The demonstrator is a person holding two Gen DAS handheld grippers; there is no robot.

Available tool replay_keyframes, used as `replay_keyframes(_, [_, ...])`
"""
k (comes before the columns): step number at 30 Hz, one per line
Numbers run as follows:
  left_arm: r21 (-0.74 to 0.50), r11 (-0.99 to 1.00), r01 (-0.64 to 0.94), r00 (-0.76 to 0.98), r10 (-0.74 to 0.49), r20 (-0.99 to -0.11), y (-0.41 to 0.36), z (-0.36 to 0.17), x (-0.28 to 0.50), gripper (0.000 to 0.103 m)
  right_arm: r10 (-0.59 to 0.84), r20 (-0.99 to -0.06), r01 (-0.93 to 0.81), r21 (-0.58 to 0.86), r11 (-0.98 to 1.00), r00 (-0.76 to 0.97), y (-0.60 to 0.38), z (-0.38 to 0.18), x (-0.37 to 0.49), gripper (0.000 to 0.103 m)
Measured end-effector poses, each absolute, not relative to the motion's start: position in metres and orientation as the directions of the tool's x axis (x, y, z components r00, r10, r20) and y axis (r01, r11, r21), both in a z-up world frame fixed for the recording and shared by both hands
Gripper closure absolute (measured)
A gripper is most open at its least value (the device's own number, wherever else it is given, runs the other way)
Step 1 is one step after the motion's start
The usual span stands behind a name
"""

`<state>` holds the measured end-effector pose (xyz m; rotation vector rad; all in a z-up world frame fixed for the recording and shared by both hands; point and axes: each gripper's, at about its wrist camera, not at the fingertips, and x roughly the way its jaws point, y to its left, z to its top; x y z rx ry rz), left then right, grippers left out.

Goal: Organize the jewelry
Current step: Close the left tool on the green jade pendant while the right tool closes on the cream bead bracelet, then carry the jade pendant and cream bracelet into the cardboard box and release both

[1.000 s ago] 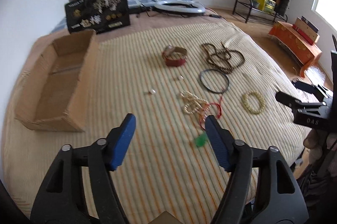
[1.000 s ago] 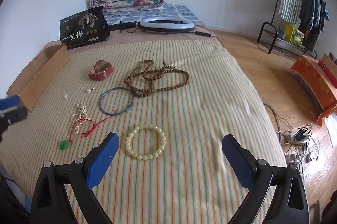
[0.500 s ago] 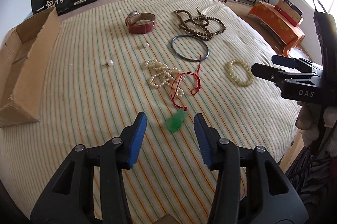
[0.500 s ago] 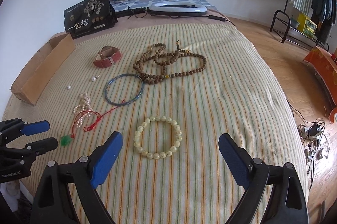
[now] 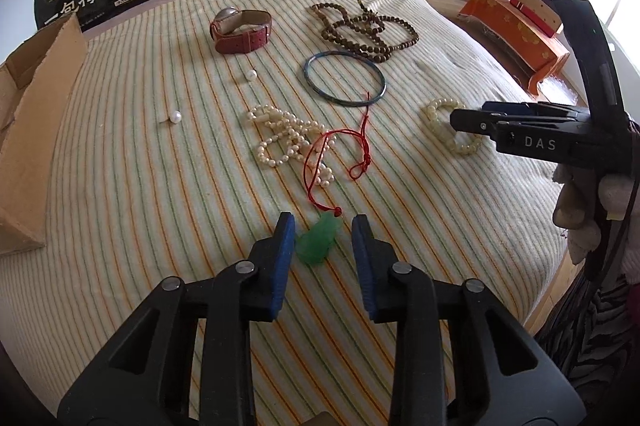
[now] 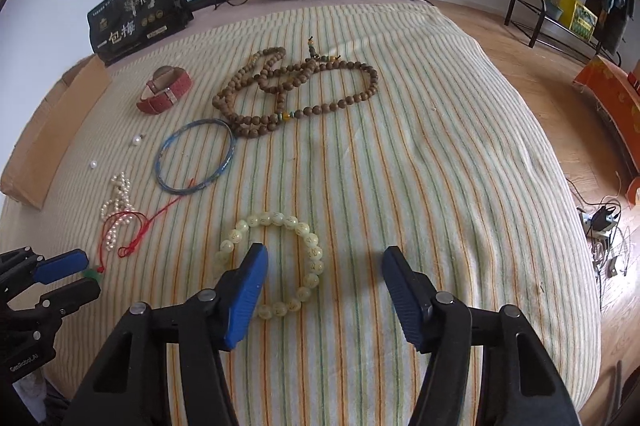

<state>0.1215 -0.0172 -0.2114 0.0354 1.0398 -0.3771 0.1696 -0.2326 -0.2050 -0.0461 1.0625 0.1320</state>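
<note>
Left wrist view: the left gripper [image 5: 323,226] has been closing; its jaws stand apart around the green jade pendant [image 5: 318,240] on the striped bedspread [image 5: 440,226], not yet clamped. Next, close fully. The right gripper [image 6: 324,262], also narrowing, straddles 1 side of the pale bead bracelet [image 6: 272,262].

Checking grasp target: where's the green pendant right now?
Left wrist view: green pendant lies on the striped bedcover between the left hand-held gripper fingers, below the pearl strand.

Left hand-held gripper [image 5: 322,240] jaws, just closing, straddle green pendant [image 5: 318,241].

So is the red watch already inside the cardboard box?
No, the red watch lies on the striped bedspread, apart from the cardboard box.
</note>
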Motion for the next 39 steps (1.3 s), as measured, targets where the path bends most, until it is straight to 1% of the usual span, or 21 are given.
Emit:
replay_keyframes(1, [-0.146,0.934,0.326,0.447,-0.288,-0.847,-0.018,-0.213,0.122,0.074,0.084,-0.874,-0.129,0.025,0.991,0.479,-0.232,-0.205,0.170,0.041])
replay_keyframes(4, [-0.151,0.931,0.333,0.443,-0.296,-0.846,-0.018,-0.215,0.121,0.080,0.074,-0.877,-0.128,0.015,0.992,0.476,-0.231,-0.208,0.172,0.041])
replay_keyframes(5, [-0.154,0.930,0.334,0.441,-0.299,-0.846,-0.018,-0.216,0.121,0.083,0.068,-0.877,-0.130,0.007,0.992,0.476,-0.230,-0.209,0.172,0.041])
replay_keyframes(6, [-0.154,0.930,0.333,0.440,-0.298,-0.847,-0.019,-0.216,0.121,0.086,0.061,-0.877,-0.132,-0.003,0.991,0.477,-0.229,-0.209,0.172,0.042])
replay_keyframes(8, [-0.149,0.930,0.335,0.442,-0.294,-0.847,-0.021,-0.217,0.121,0.087,0.049,-0.876,-0.144,-0.024,0.989,0.480,-0.225,-0.209,0.171,0.045])
replay_keyframes(9, [-0.145,0.931,0.336,0.445,-0.293,-0.846,-0.022,-0.217,0.120,0.087,0.049,-0.875,-0.150,-0.027,0.988,0.482,-0.224,-0.209,0.171,0.049])
replay_keyframes(10, [-0.143,0.931,0.337,0.447,-0.291,-0.846,-0.022,-0.217,0.120,0.087,0.053,-0.874,-0.158,-0.027,0.987,0.483,-0.223,-0.209,0.170,0.055])
replay_keyframes(11, [-0.142,0.931,0.336,0.449,-0.291,-0.845,-0.023,-0.217,0.120,0.087,0.056,-0.873,-0.166,-0.028,0.986,0.484,-0.221,-0.209,0.169,0.058])
replay_keyframes(13, [-0.147,0.931,0.334,0.450,-0.295,-0.843,-0.022,-0.216,0.119,0.087,0.060,-0.872,-0.179,-0.032,0.983,0.487,-0.219,-0.208,0.168,0.071])
replay_keyframes(14, [-0.150,0.931,0.333,0.450,-0.297,-0.842,-0.022,-0.216,0.118,0.087,0.065,-0.871,-0.186,-0.030,0.982,0.487,-0.218,-0.208,0.168,0.074])
replay_keyframes(16, [-0.154,0.931,0.332,0.449,-0.299,-0.842,-0.023,-0.215,0.118,0.087,0.073,-0.870,-0.196,-0.027,0.980,0.487,-0.217,-0.207,0.167,0.087])
replay_keyframes(17, [-0.155,0.930,0.333,0.449,-0.301,-0.842,-0.023,-0.214,0.118,0.087,0.077,-0.870,-0.200,-0.025,0.980,0.487,-0.216,-0.207,0.166,0.090])
replay_keyframes(18, [-0.156,0.929,0.335,0.450,-0.303,-0.840,-0.023,-0.213,0.117,0.087,0.081,-0.870,-0.203,-0.022,0.979,0.486,-0.216,-0.206,0.166,0.096])
replay_keyframes(24, [-0.165,0.933,0.321,0.472,-0.308,-0.826,-0.018,-0.203,0.113,0.087,0.141,-0.853,-0.198,0.045,0.979,0.502,-0.220,-0.195,0.163,0.098])
replay_keyframes(33, [-0.192,0.941,0.278,0.544,-0.319,-0.776,0.001,-0.171,0.108,0.087,0.153,-0.799,-0.198,0.043,0.979,0.582,-0.217,-0.162,0.154,0.098])
replay_keyframes(39, [-0.205,0.943,0.260,0.619,-0.326,-0.714,0.016,-0.137,0.104,0.088,0.170,-0.771,-0.204,0.053,0.977,0.614,-0.214,-0.145,0.148,0.098])
